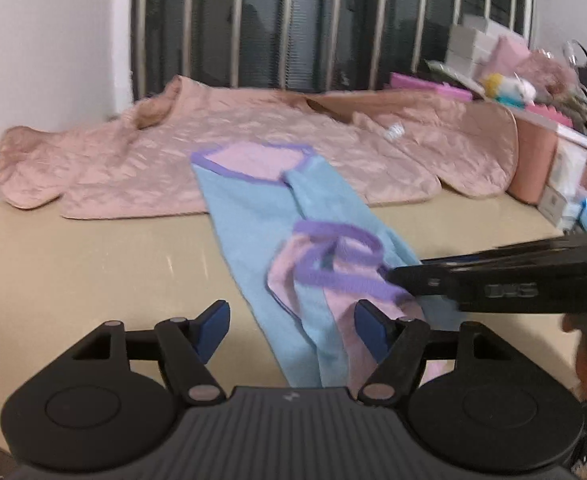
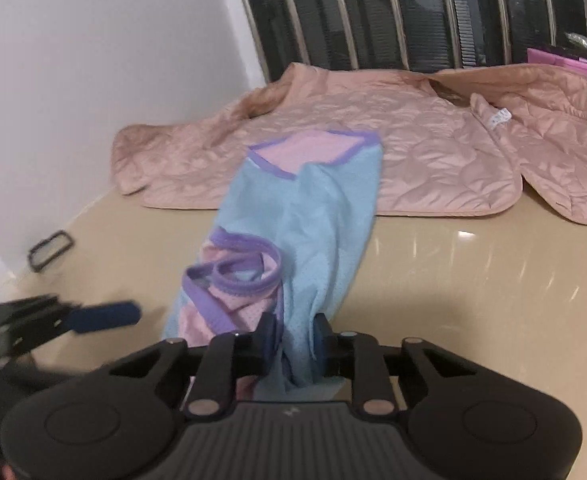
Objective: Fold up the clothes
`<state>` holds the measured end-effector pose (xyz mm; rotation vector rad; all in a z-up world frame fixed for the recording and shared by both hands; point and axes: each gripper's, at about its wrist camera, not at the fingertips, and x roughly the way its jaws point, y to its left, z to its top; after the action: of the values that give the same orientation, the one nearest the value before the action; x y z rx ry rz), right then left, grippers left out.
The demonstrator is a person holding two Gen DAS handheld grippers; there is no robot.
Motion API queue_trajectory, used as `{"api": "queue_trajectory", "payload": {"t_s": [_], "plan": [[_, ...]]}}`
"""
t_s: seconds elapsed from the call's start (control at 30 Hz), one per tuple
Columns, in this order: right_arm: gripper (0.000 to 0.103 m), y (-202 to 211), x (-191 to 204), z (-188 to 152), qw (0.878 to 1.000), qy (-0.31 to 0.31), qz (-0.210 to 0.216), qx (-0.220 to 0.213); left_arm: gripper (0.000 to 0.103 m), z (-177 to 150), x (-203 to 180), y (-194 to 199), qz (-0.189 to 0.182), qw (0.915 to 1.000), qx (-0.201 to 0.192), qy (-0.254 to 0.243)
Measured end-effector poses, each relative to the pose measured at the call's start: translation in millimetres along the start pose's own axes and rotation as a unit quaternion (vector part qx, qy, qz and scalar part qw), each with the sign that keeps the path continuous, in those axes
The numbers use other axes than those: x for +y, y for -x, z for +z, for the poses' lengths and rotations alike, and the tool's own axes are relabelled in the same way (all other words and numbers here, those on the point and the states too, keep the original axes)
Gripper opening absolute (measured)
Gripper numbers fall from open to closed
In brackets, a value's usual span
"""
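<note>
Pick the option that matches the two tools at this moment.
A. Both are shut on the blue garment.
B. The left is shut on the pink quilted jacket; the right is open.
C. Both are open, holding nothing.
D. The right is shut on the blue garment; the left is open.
D: the right tool pinches bunched cloth of the blue garment between its pads, while the left tool has its jaws spread wide with nothing clamped.

Beige table [image 1: 93, 264]; white wall [image 1: 53, 40]; small black frame [image 2: 50, 250]; stacked boxes [image 1: 569, 168].
</note>
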<state>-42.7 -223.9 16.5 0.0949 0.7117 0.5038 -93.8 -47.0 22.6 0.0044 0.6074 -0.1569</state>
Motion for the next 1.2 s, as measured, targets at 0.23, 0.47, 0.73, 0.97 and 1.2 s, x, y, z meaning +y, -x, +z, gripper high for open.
{"api": "queue_trajectory", "payload": {"t_s": [0.23,0.47,0.73,0.97,1.2], "plan": [[0.068,50.7,-7.9,7.0,0.996,0.027,-0.043,-0.079,0.083,-11.9,30.2,17.3,-0.018,0.9982,-0.036,0.045],[0.068,43.7,10.0,-16.0,0.994,0.097,-0.013,-0.056,0.083,-19.0,32.9,13.6,-0.017,0.999,-0.014,0.04],[0.065,29.6,-0.1,-31.7,0.995,0.096,0.002,-0.026,0.06,-16.3,-7.0,-3.8,-0.009,0.9981,0.046,-0.039],[0.009,20.9,-3.0,-29.7,0.997,0.063,0.046,-0.014,0.003,21.1,11.9,-22.0,-0.1,0.9863,0.126,-0.033],[0.009,29.3,-10.1,16.5,0.996,0.015,0.069,-0.057,0.003,82.1,32.2,-37.6,-0.16,0.9761,0.144,-0.033]]}}
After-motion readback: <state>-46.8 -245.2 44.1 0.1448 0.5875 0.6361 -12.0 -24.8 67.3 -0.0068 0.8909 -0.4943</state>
